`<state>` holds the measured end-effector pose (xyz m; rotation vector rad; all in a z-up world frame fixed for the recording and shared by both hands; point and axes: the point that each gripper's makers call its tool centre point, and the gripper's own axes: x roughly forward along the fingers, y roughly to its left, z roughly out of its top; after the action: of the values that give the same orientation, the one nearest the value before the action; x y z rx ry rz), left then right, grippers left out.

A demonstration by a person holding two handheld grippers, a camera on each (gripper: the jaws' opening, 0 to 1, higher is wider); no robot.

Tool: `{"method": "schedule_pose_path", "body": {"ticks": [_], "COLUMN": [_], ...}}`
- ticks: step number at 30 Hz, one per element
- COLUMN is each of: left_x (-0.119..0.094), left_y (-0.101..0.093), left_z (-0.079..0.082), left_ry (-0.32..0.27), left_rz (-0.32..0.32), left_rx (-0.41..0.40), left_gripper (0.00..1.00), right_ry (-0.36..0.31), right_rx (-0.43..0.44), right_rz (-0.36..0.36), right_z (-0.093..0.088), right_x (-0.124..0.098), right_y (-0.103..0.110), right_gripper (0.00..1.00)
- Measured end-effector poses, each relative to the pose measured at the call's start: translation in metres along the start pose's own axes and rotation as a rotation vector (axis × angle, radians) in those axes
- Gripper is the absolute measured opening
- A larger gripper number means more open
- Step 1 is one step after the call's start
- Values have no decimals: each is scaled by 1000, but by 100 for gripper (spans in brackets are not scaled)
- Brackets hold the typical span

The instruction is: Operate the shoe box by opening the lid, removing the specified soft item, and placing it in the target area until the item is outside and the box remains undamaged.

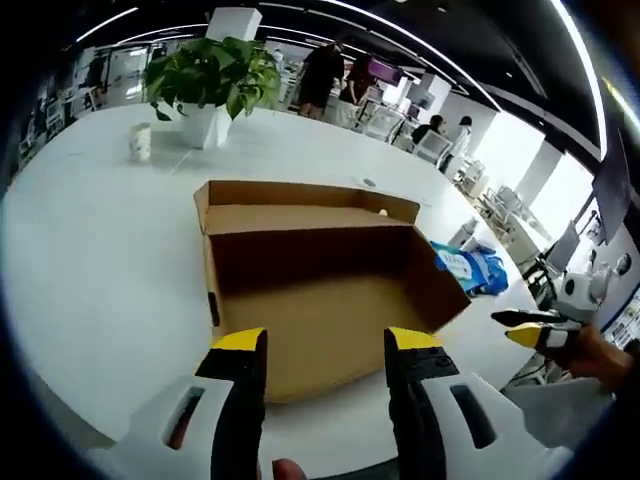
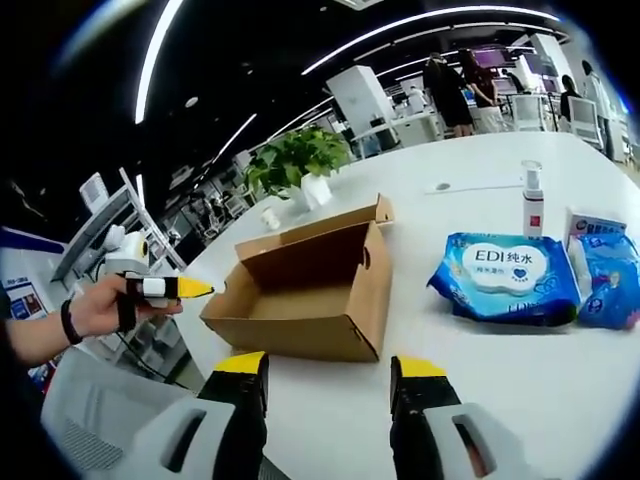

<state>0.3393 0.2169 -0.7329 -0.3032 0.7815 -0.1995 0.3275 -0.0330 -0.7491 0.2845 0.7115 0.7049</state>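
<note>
Lying outside the open, empty-looking shoe box [image 2: 310, 290] on the white table [image 2: 500, 390], the blue wipes pack [image 2: 505, 275] sits at the box's three o'clock, while both the left gripper [image 1: 325, 345] and right gripper [image 2: 325, 365] hover spread and empty, best withdrawn without nudging cardboard.
</note>
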Motion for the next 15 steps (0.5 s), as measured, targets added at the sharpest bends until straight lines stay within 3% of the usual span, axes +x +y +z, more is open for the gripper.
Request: {"method": "schedule_pose_path", "body": {"ticks": [2, 10, 15], "left_x": [0, 1, 7], "left_y": [10, 38, 49], "left_z": [-1, 1, -2], "left_ry": [1, 7, 38], "left_rz": [44, 171, 203], "left_rx": [-39, -2, -13], "left_gripper": [48, 46, 44], "right_ry": [-1, 7, 13], "right_rx": [-1, -7, -8], "right_rz": [-1, 7, 10], "right_z": [0, -2, -3], "right_x": [0, 3, 3], "right_y": [0, 3, 3], "right_gripper": [47, 47, 47]}}
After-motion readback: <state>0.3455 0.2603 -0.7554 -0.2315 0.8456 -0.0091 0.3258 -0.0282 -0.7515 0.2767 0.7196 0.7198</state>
